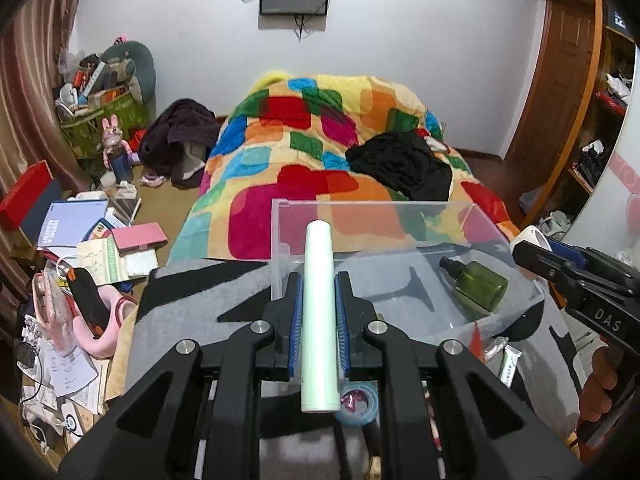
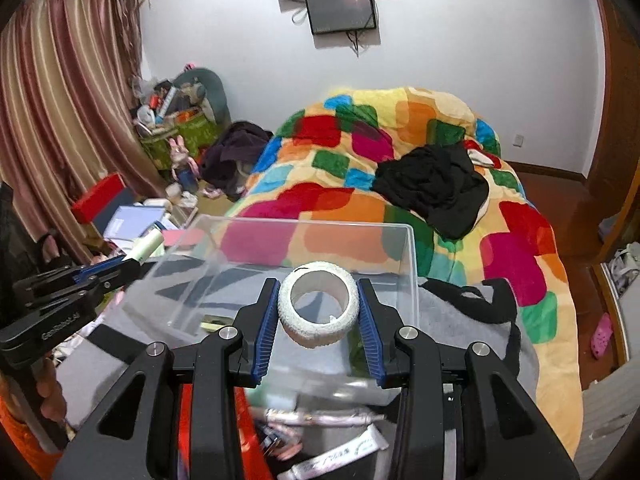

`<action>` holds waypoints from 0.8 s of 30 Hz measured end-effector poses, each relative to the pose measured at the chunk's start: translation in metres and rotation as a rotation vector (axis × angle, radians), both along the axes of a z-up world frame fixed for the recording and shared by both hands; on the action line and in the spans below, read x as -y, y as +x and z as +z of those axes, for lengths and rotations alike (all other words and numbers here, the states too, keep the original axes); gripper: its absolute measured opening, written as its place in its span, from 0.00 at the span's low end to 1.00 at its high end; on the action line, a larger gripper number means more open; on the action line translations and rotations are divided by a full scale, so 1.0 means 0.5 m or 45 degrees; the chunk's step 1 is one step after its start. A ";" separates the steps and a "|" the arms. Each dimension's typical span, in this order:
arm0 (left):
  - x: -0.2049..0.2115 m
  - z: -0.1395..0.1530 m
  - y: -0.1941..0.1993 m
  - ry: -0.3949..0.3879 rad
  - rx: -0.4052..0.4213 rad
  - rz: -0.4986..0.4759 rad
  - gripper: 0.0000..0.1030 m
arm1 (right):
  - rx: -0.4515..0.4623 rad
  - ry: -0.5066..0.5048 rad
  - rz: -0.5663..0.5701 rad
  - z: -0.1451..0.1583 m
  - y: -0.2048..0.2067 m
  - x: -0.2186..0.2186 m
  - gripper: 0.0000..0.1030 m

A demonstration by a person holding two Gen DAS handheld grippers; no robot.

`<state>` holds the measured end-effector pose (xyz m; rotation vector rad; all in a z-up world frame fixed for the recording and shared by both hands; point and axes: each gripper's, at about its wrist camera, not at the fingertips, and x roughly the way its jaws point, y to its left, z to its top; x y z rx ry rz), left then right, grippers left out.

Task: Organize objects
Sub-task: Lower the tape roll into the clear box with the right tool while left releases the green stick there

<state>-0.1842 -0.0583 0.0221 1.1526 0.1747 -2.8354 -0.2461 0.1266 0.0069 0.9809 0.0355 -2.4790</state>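
Note:
My left gripper (image 1: pixel 317 292) is shut on a pale green-white tube (image 1: pixel 319 312), held lengthwise over the near wall of a clear plastic box (image 1: pixel 280 240). A green spray bottle (image 1: pixel 478 285) lies inside the box at the right. My right gripper (image 2: pixel 319 304) is shut on a white roll of tape (image 2: pixel 319 305), held above the near side of the same box (image 2: pixel 412 264). The right gripper also shows in the left wrist view (image 1: pixel 532 250) at the box's right edge. The left gripper shows in the right wrist view (image 2: pixel 132 268) at the box's left edge.
The box stands on a grey and black blanket (image 1: pixel 192 300) at the foot of a bed with a colourful quilt (image 1: pixel 304 152). A blue tape roll (image 1: pixel 358 404) and small tubes (image 2: pixel 344 452) lie below the grippers. Books and clutter (image 1: pixel 88 248) cover the floor at left.

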 end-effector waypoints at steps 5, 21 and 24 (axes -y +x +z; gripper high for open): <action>-0.003 -0.038 -0.046 0.029 0.108 -0.024 0.14 | 0.123 0.012 0.021 -0.035 -0.052 0.018 0.34; -0.027 -0.081 -0.084 0.099 0.207 -0.092 0.14 | 0.326 0.170 0.106 -0.122 -0.100 0.077 0.34; -0.040 -0.071 -0.069 0.083 0.179 -0.124 0.15 | 0.333 0.166 0.095 -0.122 -0.100 0.076 0.34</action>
